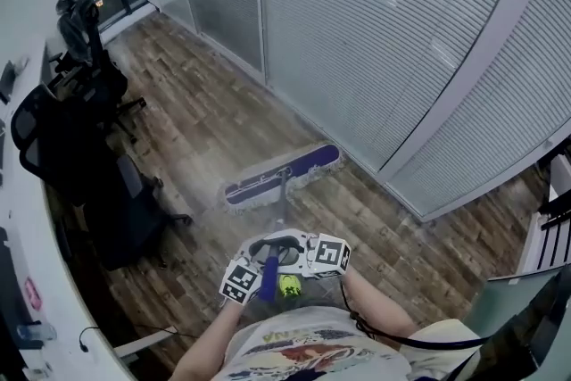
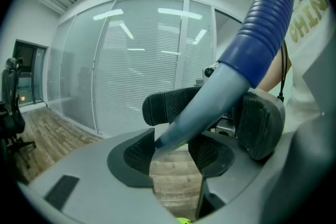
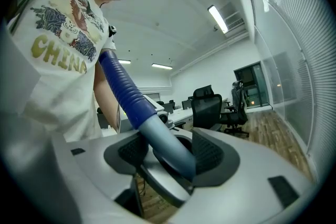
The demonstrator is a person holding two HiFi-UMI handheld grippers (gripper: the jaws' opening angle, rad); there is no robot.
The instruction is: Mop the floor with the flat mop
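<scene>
Your left gripper (image 2: 176,150) and right gripper (image 3: 168,153) both clamp the grey-and-blue mop handle (image 2: 220,92). The purple flat mop head (image 1: 281,177) lies at 12 o'clock, its long axis running 8 to 2.

below you, a wood-plank floor (image 1: 205,116); the flat mop (image 1: 284,176) lies on it by the glass wall (image 1: 375,40), office chairs (image 1: 125,223) stand left.

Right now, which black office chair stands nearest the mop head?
The lowest chair in the head view; its base is closest to the mop head, others stand farther.
</scene>
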